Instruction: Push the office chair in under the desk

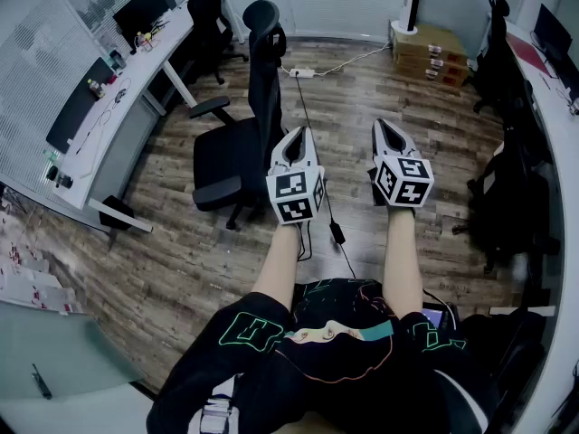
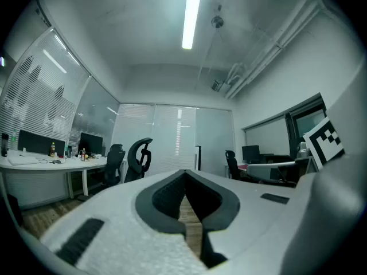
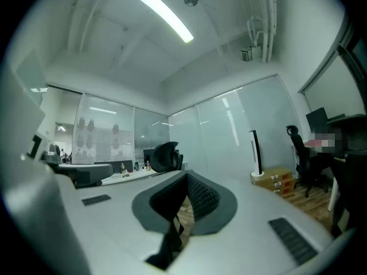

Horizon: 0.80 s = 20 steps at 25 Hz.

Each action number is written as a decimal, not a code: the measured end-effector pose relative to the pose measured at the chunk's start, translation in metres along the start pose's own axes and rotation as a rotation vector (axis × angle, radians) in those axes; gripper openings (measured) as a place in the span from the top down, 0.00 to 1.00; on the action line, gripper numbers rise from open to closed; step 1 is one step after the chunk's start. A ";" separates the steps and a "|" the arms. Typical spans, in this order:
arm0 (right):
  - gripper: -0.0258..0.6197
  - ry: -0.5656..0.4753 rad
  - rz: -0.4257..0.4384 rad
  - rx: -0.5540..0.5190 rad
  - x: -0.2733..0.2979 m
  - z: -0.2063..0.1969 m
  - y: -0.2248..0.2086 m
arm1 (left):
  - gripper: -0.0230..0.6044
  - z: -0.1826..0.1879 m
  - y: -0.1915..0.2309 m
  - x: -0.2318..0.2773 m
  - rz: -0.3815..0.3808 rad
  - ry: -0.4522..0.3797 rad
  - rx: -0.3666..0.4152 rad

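Head view: I've got both claws clenched tight with nothing in them. The left claw (image 1: 301, 136) is right up by the back of the office chair (image 1: 226, 156), and the right claw (image 1: 387, 127) is beside it, clear of the chair. The chair stands on the wood-plank floor (image 1: 181, 260), pulled out from the long white worktop (image 1: 127, 98) on the left. Cardboard boxes (image 1: 432, 51) sit by the far wall.

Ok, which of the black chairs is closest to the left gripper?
The chair out on the open floor, just left of the left gripper; the other chairs stand farther off.
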State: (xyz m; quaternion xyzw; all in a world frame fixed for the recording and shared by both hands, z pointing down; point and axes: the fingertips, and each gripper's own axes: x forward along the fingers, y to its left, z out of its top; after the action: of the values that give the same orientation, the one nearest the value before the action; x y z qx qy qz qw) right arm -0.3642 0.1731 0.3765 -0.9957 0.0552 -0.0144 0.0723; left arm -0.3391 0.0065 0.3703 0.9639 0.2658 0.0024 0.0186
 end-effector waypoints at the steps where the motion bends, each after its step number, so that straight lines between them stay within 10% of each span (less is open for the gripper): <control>1: 0.96 -0.001 -0.001 -0.002 0.001 0.002 -0.001 | 0.95 0.001 0.000 0.002 -0.001 -0.001 0.000; 20: 0.95 -0.015 -0.038 -0.036 0.018 0.013 -0.024 | 0.95 0.006 -0.002 0.028 -0.010 -0.018 -0.010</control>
State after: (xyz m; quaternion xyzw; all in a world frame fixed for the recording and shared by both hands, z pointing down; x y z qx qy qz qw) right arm -0.3430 0.1964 0.3670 -0.9978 0.0360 -0.0075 0.0543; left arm -0.3159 0.0225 0.3642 0.9624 0.2704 -0.0050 0.0256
